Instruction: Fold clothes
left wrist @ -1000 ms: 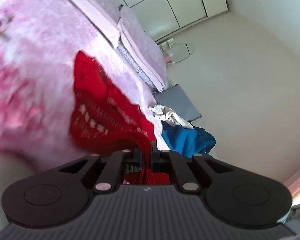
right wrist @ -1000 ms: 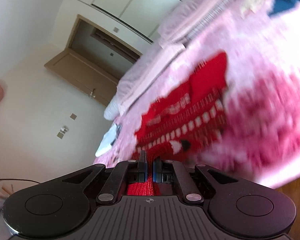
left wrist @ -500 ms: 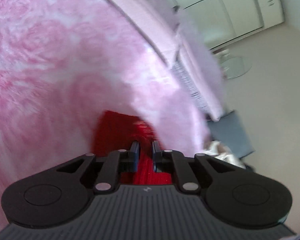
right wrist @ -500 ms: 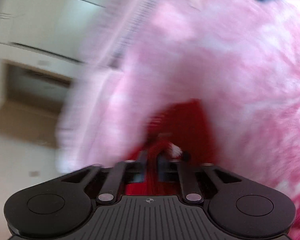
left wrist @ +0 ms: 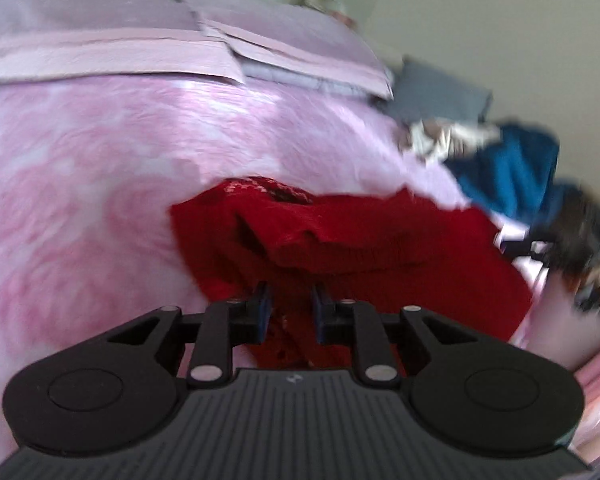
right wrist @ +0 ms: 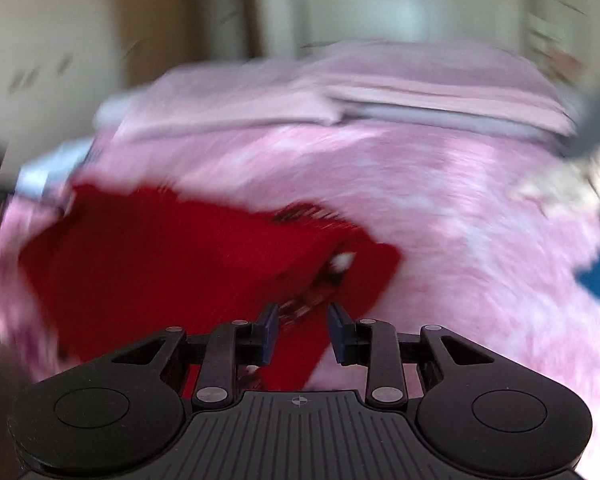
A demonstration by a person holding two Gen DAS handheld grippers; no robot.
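Lying before both parted grippers (bunched): red sweater.

Bare pink blanket lies left of the red sweater; blue garment crowds its right.

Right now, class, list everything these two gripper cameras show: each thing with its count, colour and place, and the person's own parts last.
Sweater: one, red knit with a pale pattern band, lying loosely doubled on the blanket just ahead of both grippers.
Blanket: one, mottled pink, covering the bed.
Pillows: two, pale pink, at the head of the bed.
Blue garment: one, blue, crumpled at the bed's right edge.
Pale cloth: one, whitish, beside the blue garment; too blurred to identify.
Grey cushion: one, grey, past the pillows on the right.
Left gripper: one, black with blue pads, jaws apart over the sweater.
Right gripper: one, black with blue pads, jaws apart over the sweater's edge.
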